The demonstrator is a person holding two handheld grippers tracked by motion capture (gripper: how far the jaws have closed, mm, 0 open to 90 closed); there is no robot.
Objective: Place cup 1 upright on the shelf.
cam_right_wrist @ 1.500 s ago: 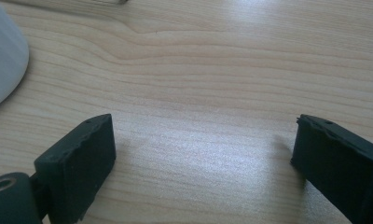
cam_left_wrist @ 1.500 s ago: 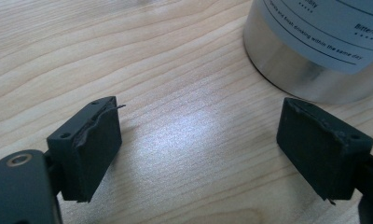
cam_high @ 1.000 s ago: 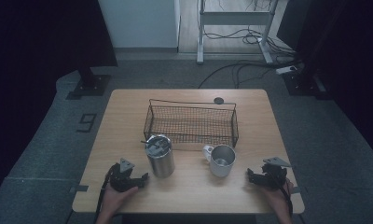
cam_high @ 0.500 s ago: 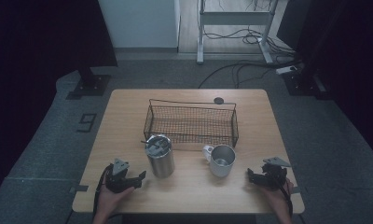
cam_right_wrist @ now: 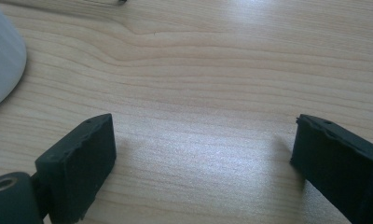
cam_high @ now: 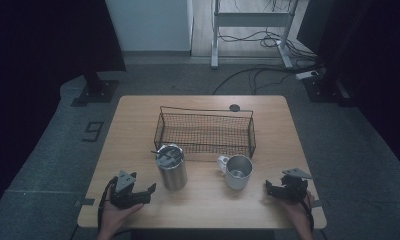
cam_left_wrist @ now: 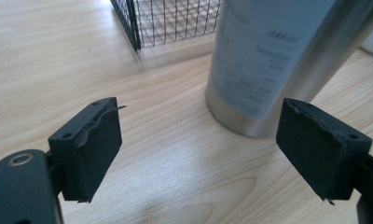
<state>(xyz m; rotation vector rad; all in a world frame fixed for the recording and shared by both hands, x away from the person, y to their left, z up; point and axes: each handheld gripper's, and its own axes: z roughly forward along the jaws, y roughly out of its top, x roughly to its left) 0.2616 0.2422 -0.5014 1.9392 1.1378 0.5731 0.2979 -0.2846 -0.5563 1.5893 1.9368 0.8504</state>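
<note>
Since the steel tumbler [cam_high: 171, 167] stands upright on the bench [cam_high: 138, 125] just ahead of our left claw [cam_high: 138, 192], we take it as the thing in hand. We judge it rigid and fairly heavy for its size, its brushed wall slick, so we would grip low to mid body, square across, below the lid. It looks silvery, with a pale printed label [cam_left_wrist: 259, 56] and a dark lid with a straw. Our left claw gapes wide, nothing between the jaws; our right claw [cam_high: 283, 189] is likewise spread and empty near the metal mug [cam_high: 236, 171]. Behind both stands the wire basket [cam_high: 206, 131].
</note>
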